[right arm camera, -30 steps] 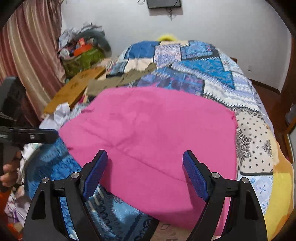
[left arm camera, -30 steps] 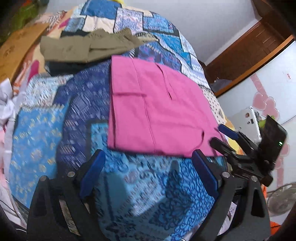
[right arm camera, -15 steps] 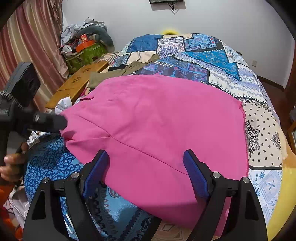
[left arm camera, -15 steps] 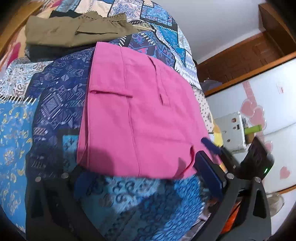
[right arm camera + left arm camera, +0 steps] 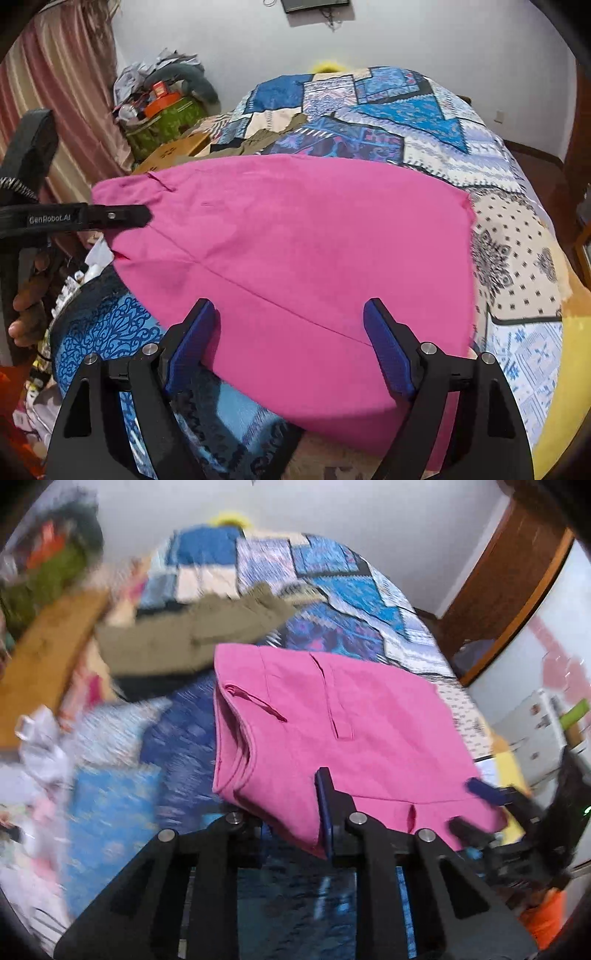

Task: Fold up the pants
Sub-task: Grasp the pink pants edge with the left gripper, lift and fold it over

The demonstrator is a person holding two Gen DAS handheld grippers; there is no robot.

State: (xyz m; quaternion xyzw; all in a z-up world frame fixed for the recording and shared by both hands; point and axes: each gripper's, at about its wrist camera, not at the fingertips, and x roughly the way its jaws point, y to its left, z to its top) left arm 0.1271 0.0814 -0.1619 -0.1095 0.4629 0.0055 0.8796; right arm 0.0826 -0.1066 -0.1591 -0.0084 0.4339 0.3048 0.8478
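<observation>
We're on the left gripper [image 5: 295, 819] at the bottom centre of the left wrist view, and its jaws are closing right now with the near edge of the pink pants [image 5: 332, 738] between them; one blue pad sits against the cloth, the other is hidden under the fold, and the fabric drapes over the fingers. In the right wrist view the left gripper [image 5: 146, 216] comes in from the left edge, nose onto the pants' corner, with a hand [image 5: 27, 295] wrapped around its handle.

The right gripper [image 5: 291, 336] at the bottom of its own view stands wide open, both blue pads apart, the pants' lower edge running between them but neither pad pressing on it.

The pants [image 5: 295, 266] lie folded and mostly flat on the patchwork bedspread [image 5: 406, 147], filling the middle of the frame, a diagonal seam crossing them and a pocket slit showing in the upper left. Their left edge looks lifted and layered.

To the upper left sit olive pants [image 5: 192, 638], just beyond the pink ones. Bare bedspread opens toward the top and right of the frame. The left wrist view is blurred along its left side.
</observation>
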